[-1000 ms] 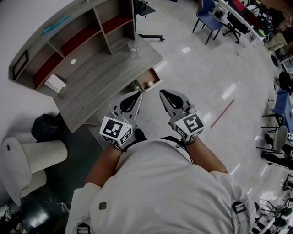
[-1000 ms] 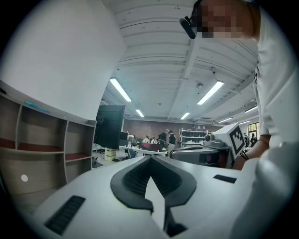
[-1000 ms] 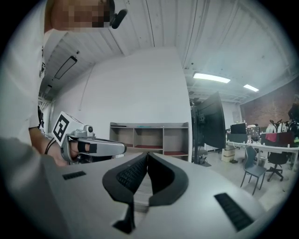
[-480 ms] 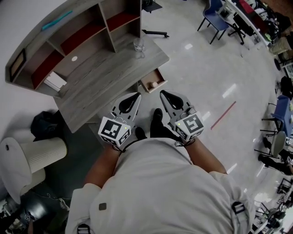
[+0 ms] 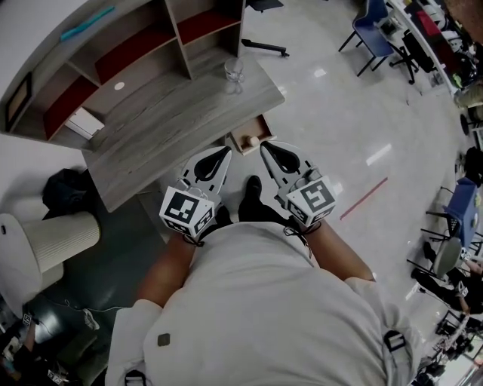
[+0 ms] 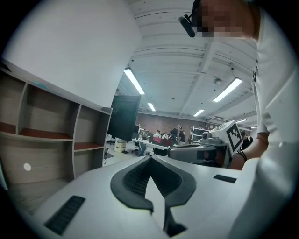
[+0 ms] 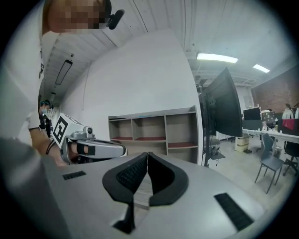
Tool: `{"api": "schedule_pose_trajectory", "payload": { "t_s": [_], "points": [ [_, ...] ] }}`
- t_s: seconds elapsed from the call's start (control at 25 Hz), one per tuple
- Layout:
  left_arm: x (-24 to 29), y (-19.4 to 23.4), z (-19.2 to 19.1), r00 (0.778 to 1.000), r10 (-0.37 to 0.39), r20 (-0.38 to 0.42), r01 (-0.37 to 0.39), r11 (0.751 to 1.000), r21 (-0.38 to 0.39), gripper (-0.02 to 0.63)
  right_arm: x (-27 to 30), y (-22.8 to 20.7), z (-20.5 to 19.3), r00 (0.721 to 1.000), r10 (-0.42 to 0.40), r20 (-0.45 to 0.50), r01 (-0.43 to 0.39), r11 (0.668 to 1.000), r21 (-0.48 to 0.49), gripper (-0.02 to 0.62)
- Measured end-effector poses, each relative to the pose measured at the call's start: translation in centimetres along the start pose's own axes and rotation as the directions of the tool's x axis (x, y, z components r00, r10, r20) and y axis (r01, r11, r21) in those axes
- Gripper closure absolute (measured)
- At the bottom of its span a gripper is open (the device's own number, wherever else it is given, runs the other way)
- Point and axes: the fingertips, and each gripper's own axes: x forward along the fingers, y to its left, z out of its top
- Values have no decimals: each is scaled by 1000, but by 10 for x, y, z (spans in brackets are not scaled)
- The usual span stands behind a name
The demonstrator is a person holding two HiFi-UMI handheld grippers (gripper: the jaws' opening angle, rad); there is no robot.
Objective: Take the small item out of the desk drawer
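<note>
Approach step: the person stands at the corner of the bench (image 5: 162, 136), both tools held out level and pointing toward the open drawer (image 5: 262, 125) just above centre frame. The left tool (image 5: 223, 154) and right tool (image 5: 266, 147) are each closed tip to tip with nothing between the jaws, and neither has reached the drawer. The item (image 5: 253, 141), a small pale thing too tiny to identify from here, lies inside the drawer near its lower right wall, just above the right tool's tip in the frame.

The take-out itself appears not yet begun. The next move likely calls for one tool, probably the nearer right one, to spread its jaws, dip down into the drawer and close on the item without pushing it against the wall.

Around the scene: a glass (image 5: 234, 71) stands on the bench corner, above the drawer in the frame, near enough that a careless lift could clip it. A shelf unit (image 5: 177, 34) fills the upper left, with a white box (image 5: 79, 121) in one bay. A dark bag (image 5: 64, 188) and a white bin (image 5: 53, 241) sit on the floor at left; chairs (image 5: 370, 22) stand well apart at upper right. The person's shoe (image 5: 253, 188) shows between the tools. Nothing blocks the way into the drawer.
</note>
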Motion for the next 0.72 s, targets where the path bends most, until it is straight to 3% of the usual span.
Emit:
{"api": "schedule_pose_trajectory", "payload": {
  "t_s": [0.32, 0.44, 0.72],
  "points": [
    [36, 31, -33, 996, 72, -46, -75, 994, -73, 594, 28, -51, -35, 991, 74, -113, -72, 997, 21, 574],
    [46, 41, -54, 992, 96, -78, -104, 989, -102, 594, 42, -65, -63, 975, 126, -186, -123, 992, 26, 572],
    [61, 63, -106, 977, 145, -156, -169, 974, -151, 594, 64, -95, -132, 934, 173, -312, -157, 985, 74, 571]
  ]
}}
